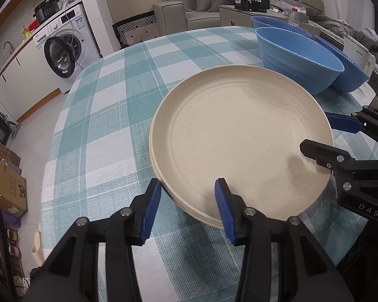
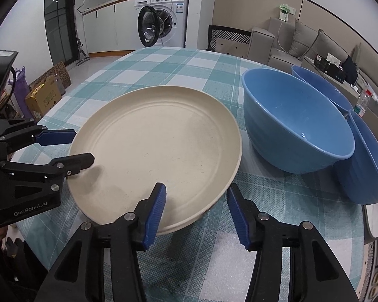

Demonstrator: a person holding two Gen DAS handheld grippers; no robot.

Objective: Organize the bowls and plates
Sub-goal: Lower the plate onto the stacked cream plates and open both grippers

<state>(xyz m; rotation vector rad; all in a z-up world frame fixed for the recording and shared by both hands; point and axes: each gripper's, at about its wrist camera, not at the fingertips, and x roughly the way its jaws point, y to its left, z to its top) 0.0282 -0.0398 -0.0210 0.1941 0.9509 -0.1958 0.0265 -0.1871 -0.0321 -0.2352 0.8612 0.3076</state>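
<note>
A stack of cream plates [image 1: 239, 136] lies on the teal checked tablecloth [image 1: 108, 115]. My left gripper [image 1: 187, 191] straddles the stack's near left rim, jaws apart, pads not pressing on it. My right gripper [image 2: 196, 191] straddles the near right rim of the cream plates [image 2: 153, 146], also open. Each gripper shows in the other's view: the right gripper [image 1: 315, 136] at the plates' right edge, the left gripper [image 2: 82, 147] at their left edge. Three blue bowls stand beyond the plates: the nearest blue bowl [image 2: 297, 123], a second bowl [image 2: 320, 85] behind it, and a third bowl [image 2: 365, 156] leaning at the right.
The tablecloth [image 2: 163, 63] runs bare to the table's far rounded edge. Beyond it stand a washing machine [image 2: 163, 20] and a grey sofa [image 2: 289, 47]. Cardboard boxes [image 1: 10, 188] sit on the floor at the left.
</note>
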